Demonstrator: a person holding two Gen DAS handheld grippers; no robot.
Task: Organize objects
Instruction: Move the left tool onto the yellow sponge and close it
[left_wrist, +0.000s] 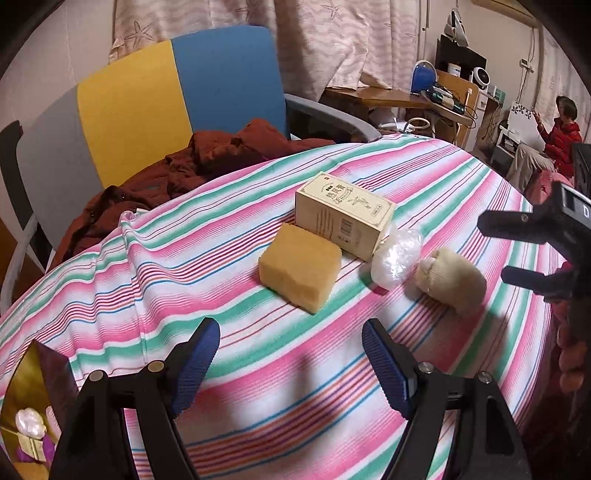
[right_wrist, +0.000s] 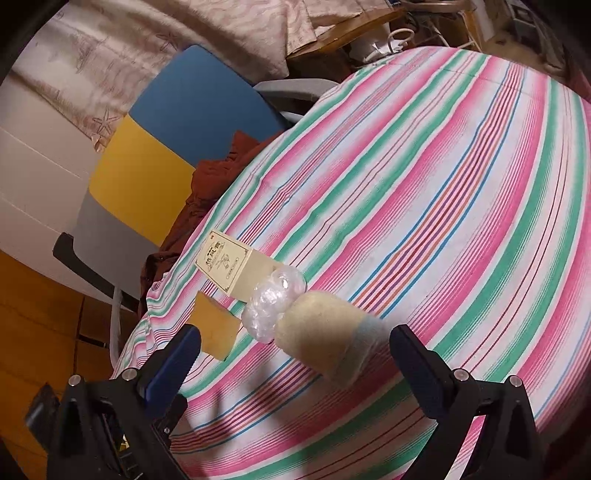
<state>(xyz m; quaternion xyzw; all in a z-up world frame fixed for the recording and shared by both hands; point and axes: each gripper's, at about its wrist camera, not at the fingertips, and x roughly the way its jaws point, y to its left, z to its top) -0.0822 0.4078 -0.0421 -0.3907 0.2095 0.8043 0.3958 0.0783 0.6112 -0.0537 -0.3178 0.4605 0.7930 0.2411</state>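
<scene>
On the striped tablecloth (left_wrist: 229, 236) lie a yellow sponge (left_wrist: 300, 268), a cream carton (left_wrist: 343, 214) behind it, a crumpled clear plastic wrap (left_wrist: 397, 258) and a rolled cream sock (left_wrist: 450, 282). My left gripper (left_wrist: 290, 365) stands open just short of the sponge, nothing between its blue pads. My right gripper (left_wrist: 498, 251) comes in from the right, open, beside the sock. In the right wrist view the right gripper (right_wrist: 295, 360) is open with the sock (right_wrist: 325, 339) lying just ahead between its fingers, untouched; the wrap (right_wrist: 273, 302), carton (right_wrist: 231, 267) and sponge (right_wrist: 216, 332) lie beyond.
A chair (left_wrist: 155, 96) with grey, yellow and blue panels holds a dark red garment (left_wrist: 207, 158) at the table's far left edge. A person in a red jacket (left_wrist: 561, 136) sits far right near a cluttered wooden desk (left_wrist: 399, 98). A gold box (left_wrist: 33, 406) sits lower left.
</scene>
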